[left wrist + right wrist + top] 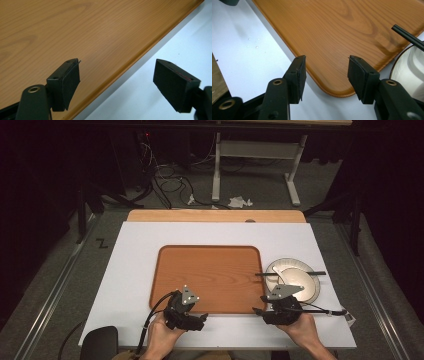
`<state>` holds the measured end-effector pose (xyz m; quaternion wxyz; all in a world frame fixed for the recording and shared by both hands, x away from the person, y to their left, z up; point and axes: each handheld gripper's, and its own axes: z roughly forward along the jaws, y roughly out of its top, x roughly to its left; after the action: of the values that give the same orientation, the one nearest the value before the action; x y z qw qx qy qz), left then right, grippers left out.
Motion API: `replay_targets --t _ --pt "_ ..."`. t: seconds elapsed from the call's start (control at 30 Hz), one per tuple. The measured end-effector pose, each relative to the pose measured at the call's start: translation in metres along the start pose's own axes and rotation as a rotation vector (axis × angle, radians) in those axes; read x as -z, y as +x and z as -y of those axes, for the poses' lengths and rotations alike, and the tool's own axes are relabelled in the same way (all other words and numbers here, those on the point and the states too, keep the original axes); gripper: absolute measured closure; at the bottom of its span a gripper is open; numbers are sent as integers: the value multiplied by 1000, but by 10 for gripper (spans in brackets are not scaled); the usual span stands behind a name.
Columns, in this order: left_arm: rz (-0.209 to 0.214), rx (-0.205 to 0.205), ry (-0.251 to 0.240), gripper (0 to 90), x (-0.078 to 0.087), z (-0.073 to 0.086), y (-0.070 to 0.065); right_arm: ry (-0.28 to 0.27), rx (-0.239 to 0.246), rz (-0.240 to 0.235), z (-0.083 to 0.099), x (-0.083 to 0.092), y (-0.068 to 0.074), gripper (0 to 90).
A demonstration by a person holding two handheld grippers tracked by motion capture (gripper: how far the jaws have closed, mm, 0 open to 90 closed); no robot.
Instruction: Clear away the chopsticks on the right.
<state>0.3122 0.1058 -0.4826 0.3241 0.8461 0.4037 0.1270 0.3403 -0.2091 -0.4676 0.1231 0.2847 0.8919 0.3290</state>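
Observation:
A brown wooden tray (210,275) lies flat in the middle of the white table top (135,270). My left gripper (186,312) rests at the tray's near left corner, held by a hand; its jaws stand wide open over the tray's near edge (120,75) with nothing between them. My right gripper (280,307) sits at the tray's near right corner (337,92), open and holding nothing. Right of the tray stands a white bowl on a plate (295,280) with black chopsticks (292,273) laid across it; one chopstick tip (409,37) and the bowl's rim (409,67) appear in the right gripper view.
A wooden board (215,216) lines the table's far edge. Beyond it, on the floor, are cables (165,180), a white table frame (255,165) and crumpled paper (239,201). A dark round object (100,342) sits at the near left corner.

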Motion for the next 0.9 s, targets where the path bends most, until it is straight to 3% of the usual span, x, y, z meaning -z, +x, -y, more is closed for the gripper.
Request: replay_targets --t 0.6,0.9 --pt "3 0 4 216 -1 0 -1 -10 11 -3 0 6 -1 506" --pt "2 -1 5 217 0 0 0 -37 -7 5 -1 15 -5 521"
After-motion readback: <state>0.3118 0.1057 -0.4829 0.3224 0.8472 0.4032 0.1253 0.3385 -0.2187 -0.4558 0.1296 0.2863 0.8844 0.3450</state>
